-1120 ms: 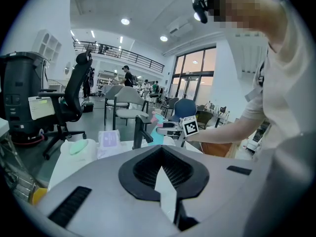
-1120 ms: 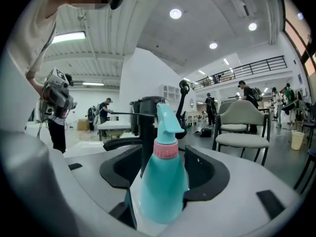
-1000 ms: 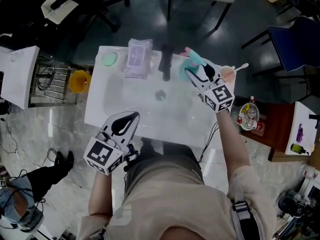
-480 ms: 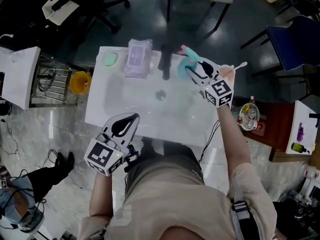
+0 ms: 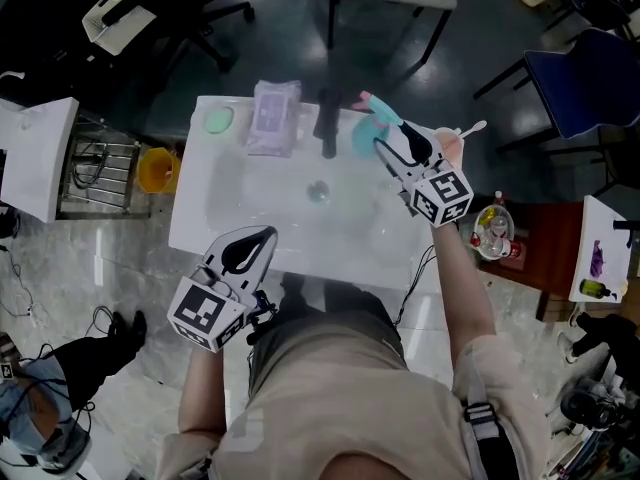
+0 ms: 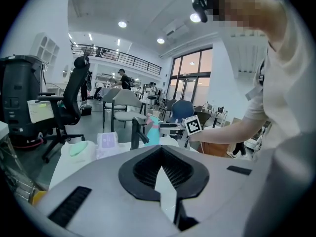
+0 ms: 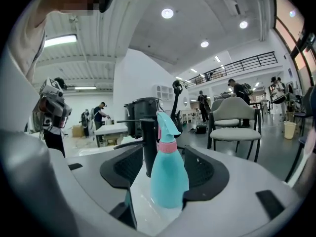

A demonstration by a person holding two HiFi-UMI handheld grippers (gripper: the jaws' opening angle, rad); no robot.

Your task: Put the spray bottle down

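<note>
We see the teal spray bottle point(image 7: 169, 174) with its pink collar standing upright on the white worktop point(image 5: 230, 218), at the far side and just to the right of the black faucet point(image 5: 326, 123). In the right gripper view its base sits on the white surface and its nozzle points to the left, with the faucet's column right behind it.

The right gripper point(image 5: 395, 148) reaches in around the bottle. Its jaws are spread apart with the bottle between them. The jaw on that view's right lies close against the bottle's lower side, though we cannot tell whether it touches. On the left, a clear gap shows between jaw and bottle, so we read the jaws as released.

The left gripper point(image 5: 255, 243) hangs at the near edge of the worktop, well apart from the bottle. In its own view we see its jaws clenched together at the tips with nothing between them.

Further along the far side of the worktop, left of the faucet, we find a purple packet point(image 5: 274, 116) and then a round green thing point(image 5: 219, 119) near the corner. A drain point(image 5: 318, 191) shows in the middle of the worktop. An orange bin point(image 5: 155, 166) stands on the floor just off the left edge.
</note>
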